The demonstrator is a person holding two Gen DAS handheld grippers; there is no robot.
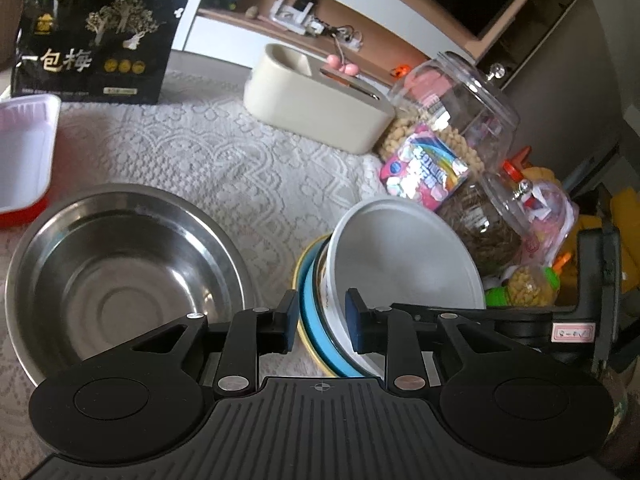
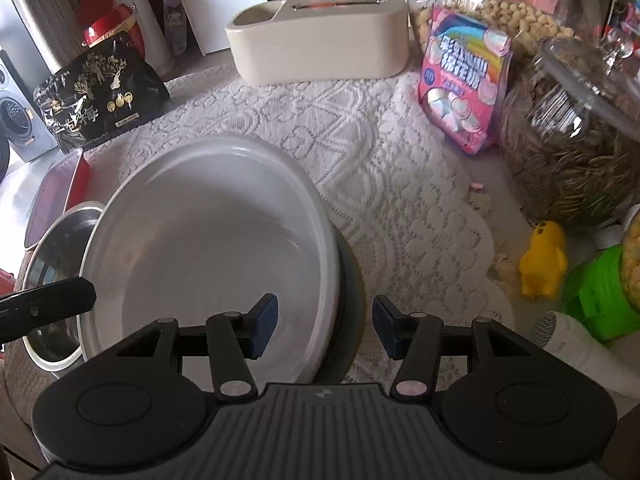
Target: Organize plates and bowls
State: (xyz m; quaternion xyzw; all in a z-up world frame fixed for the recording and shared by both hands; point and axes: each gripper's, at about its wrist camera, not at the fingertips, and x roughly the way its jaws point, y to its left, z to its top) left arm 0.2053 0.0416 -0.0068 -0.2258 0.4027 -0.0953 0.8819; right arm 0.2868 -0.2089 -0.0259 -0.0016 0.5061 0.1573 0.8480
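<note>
A white bowl sits on a stack of a blue plate and a yellow plate on the lace cloth. My left gripper is shut on the near edge of this stack, one pad outside the plates, one inside the bowl. A steel bowl stands just left of it. In the right wrist view the white bowl fills the middle and the steel bowl shows behind it at left. My right gripper is open, straddling the bowl's right rim without touching.
A beige tissue box, a black snack bag, a pink marshmallow pack, clear jars of nuts and seeds, a red-and-white tray, a yellow duck and a green lid ring the cloth.
</note>
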